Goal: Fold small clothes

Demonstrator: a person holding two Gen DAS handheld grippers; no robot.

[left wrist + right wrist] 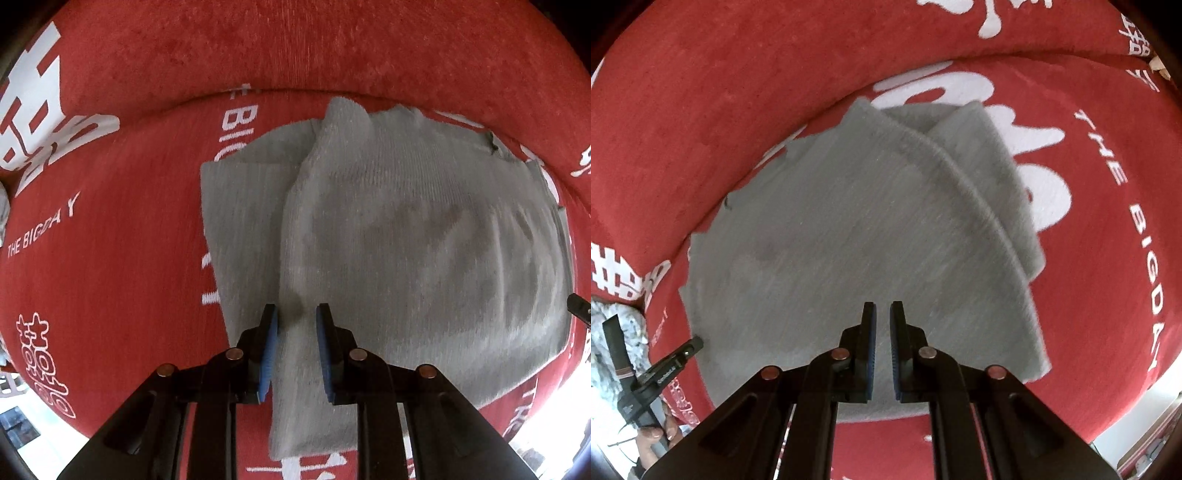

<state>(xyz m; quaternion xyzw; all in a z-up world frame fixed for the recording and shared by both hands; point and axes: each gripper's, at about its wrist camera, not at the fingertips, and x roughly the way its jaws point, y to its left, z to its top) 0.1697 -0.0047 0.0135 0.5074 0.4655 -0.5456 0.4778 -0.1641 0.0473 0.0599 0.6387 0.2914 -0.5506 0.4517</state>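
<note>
Red plush cloth printed with white characters and the words "THE BIG DAY" covers the surface (110, 229), and a raised red bank of the same cloth runs along its far edge. On it lies the grey knitted garment (406, 229), spread mostly flat, with one flap turned over along its left side so that a single lower layer shows beyond the fold toward the left edge of the surface; this looks like a fold partly made, the flap laid inward to narrow the piece. The left hand-held gripper (296, 314) hangs over the near end of that folded flap, its blue-padded jaws parted with the grey knit showing between them; whether the pads touch the cloth cannot be told. Farther right, the right hand-held gripper (882, 310) sits above the near middle of the garment (849, 240), its jaws drawn almost together with only a narrow slit between and nothing visibly held. From there the fold ridge runs diagonally away toward the far right corner.
</note>
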